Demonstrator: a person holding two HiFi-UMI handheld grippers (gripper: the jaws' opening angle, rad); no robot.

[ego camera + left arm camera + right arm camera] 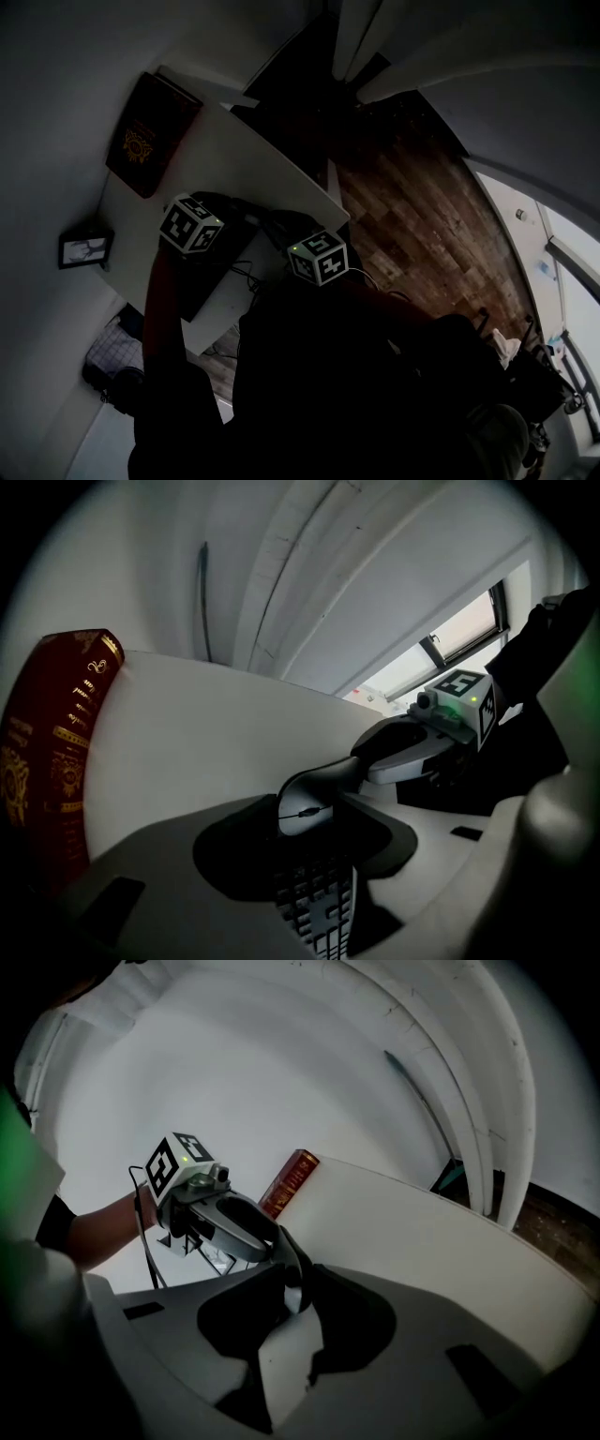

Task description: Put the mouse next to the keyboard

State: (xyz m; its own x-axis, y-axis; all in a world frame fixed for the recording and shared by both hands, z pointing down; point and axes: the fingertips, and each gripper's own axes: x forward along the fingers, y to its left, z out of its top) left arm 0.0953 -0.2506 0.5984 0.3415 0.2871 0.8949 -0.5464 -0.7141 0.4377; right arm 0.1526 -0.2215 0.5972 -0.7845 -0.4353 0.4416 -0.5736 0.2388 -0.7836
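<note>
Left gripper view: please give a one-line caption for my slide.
The right claw holds a mouse close to a keyboard, with a dark red book on the white table.

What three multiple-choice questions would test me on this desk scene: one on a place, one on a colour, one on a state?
1. Where on the white rectangular table does the dark red gold-printed book lie, in the head view?
A. at its centre
B. at its upper-left corner
C. hanging off its right end

2. What colour is the plank floor beside the table?
A. brown
B. green
C. white

3. How do the jaws of the left hand-held gripper stand?
A. shut tight together
B. clamped on the book
C. wide apart

Answers:
1. B: the book sits at that corner.
2. A: the planks are brown wood.
3. C: the left gripper view shows a broad gap, with the black keyboard and the grey-and-black computer mouse seen through it.
</note>
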